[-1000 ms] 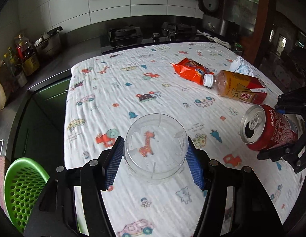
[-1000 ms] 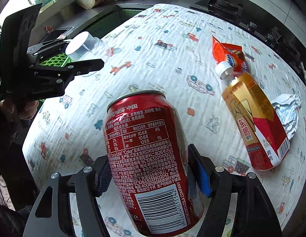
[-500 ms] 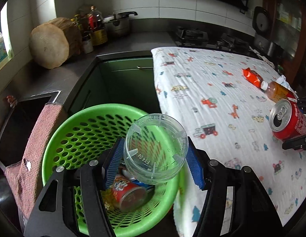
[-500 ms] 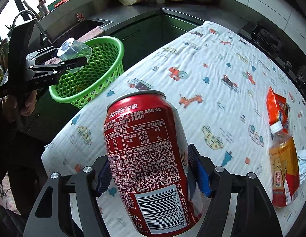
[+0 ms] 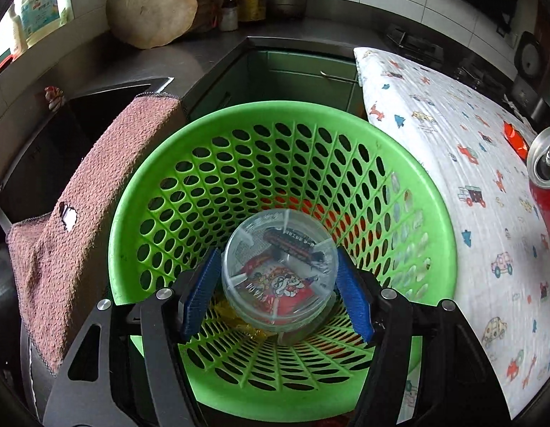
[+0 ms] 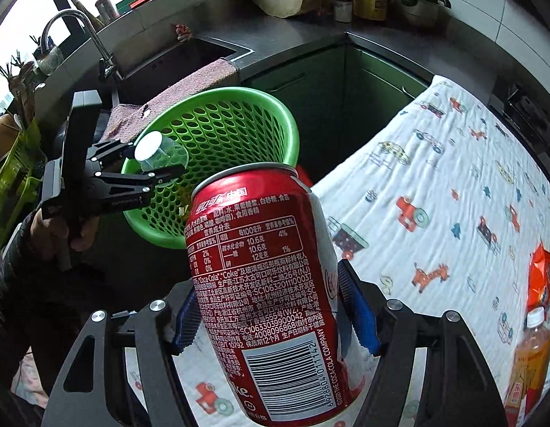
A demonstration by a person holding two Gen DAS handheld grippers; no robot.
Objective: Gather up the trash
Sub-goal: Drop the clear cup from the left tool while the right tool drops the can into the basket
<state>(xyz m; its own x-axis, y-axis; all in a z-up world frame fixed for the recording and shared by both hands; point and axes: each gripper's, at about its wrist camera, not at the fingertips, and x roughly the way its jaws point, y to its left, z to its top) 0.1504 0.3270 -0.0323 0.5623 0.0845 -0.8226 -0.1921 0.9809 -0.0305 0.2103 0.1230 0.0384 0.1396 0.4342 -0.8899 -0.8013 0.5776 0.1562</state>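
Note:
My left gripper (image 5: 278, 293) is shut on a clear plastic cup (image 5: 279, 267) and holds it over the mouth of the green perforated basket (image 5: 239, 149). Snack wrappers lie in the basket bottom, seen through the cup. The right wrist view shows the same cup (image 6: 161, 158) above the basket (image 6: 221, 121). My right gripper (image 6: 275, 315) is shut on a red Coca-Cola can (image 6: 267, 277), upright, over the table's near edge. The can's top also shows in the left wrist view (image 5: 545, 163).
The table with a cartoon-print cloth (image 6: 452, 192) holds an orange snack bag (image 6: 541, 277) and a tea bottle (image 6: 527, 363) at the right. A sink (image 6: 175, 60) with a pink towel (image 5: 72, 213) on its edge stands beside the basket. The counter behind carries jars and a pot.
My left gripper has carried the cup from over the table to over the middle of the basket. My right gripper has swung left towards the basket with the can.

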